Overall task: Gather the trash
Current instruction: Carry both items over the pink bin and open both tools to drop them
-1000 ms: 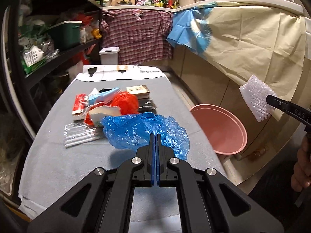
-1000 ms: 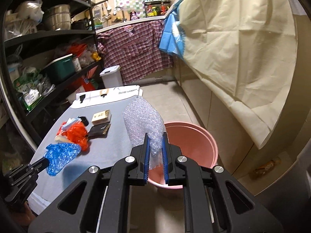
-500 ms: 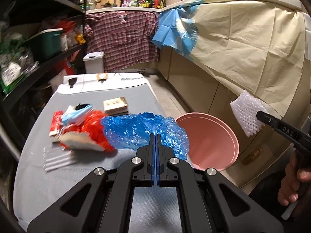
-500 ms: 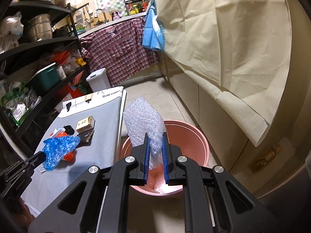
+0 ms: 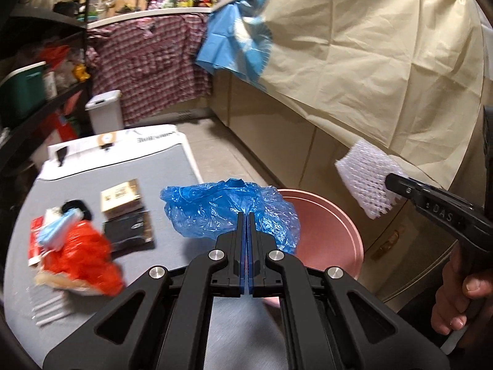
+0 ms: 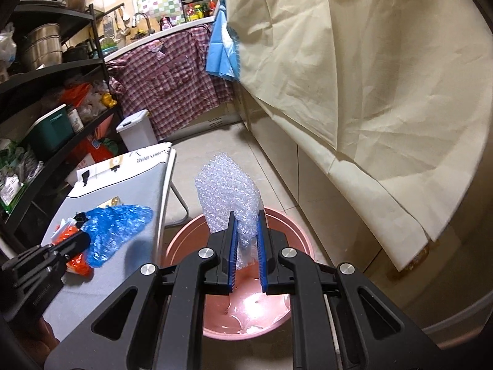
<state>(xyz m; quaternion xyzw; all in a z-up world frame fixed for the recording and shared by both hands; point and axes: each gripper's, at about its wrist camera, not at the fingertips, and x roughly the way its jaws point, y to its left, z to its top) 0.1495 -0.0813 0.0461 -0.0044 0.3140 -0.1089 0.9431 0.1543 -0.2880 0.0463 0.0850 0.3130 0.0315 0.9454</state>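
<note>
Now, right gripper [image 6: 245, 242]: clamped bubble wrap [image 6: 228, 188] over pink basin [image 6: 295, 240] (release inside rim).
Left gripper [image 5: 246, 246]: pinched blue bag [image 5: 228, 209] beside basin.

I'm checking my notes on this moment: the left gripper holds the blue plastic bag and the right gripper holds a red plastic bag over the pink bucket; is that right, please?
Not quite. The right gripper holds a piece of clear bubble wrap, not a red bag, as the right wrist view shows. The red plastic bag lies on the grey table. The rest stands: the left gripper holds the blue plastic bag, and the bubble wrap is over the pink bucket.
</note>
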